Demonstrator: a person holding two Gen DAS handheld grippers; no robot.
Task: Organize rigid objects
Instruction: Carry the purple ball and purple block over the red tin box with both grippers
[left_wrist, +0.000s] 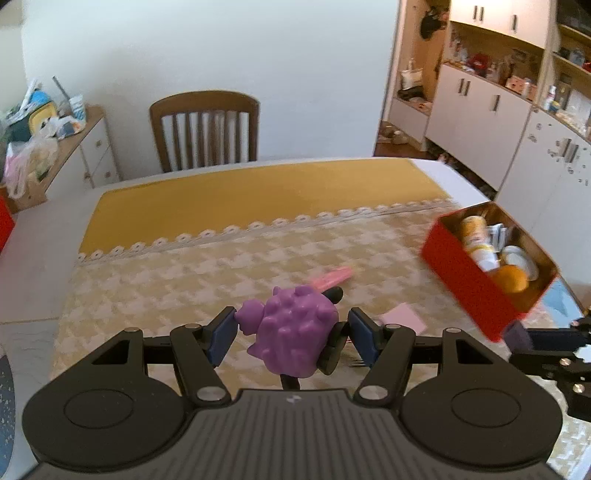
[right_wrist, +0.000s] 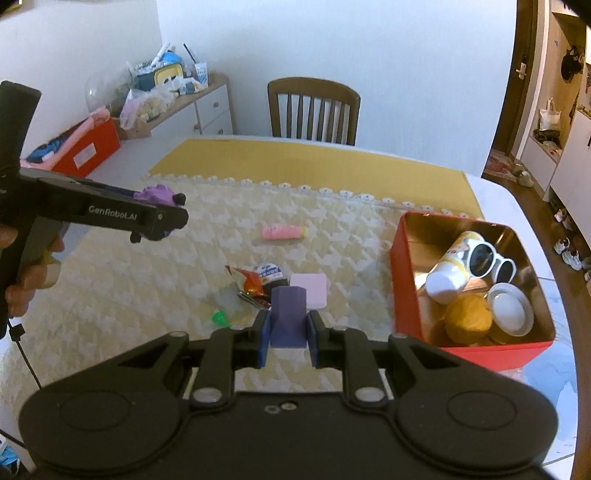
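My left gripper (left_wrist: 292, 326) is shut on a purple spiky toy (left_wrist: 295, 332) with black wheels, its blue pads (left_wrist: 221, 334) pressing both sides. The same toy (right_wrist: 155, 194) shows above the table at the left of the right wrist view. My right gripper (right_wrist: 288, 328) is shut on a dark purple block (right_wrist: 288, 314), held above the tablecloth. A red tin box (right_wrist: 404, 273) stands at the right, holding white sunglasses (right_wrist: 487, 260), a yellow bottle (right_wrist: 448, 275), an orange ball (right_wrist: 467, 319) and a round white lid (right_wrist: 511, 310).
On the patterned tablecloth (right_wrist: 147, 295) lie a pink tube (right_wrist: 282, 232), a pink square pad (right_wrist: 312, 290), a snack wrapper (right_wrist: 258, 282) and a small green piece (right_wrist: 220, 318). A wooden chair (right_wrist: 314, 110) stands at the far side. A hand (right_wrist: 22, 275) grips the left tool.
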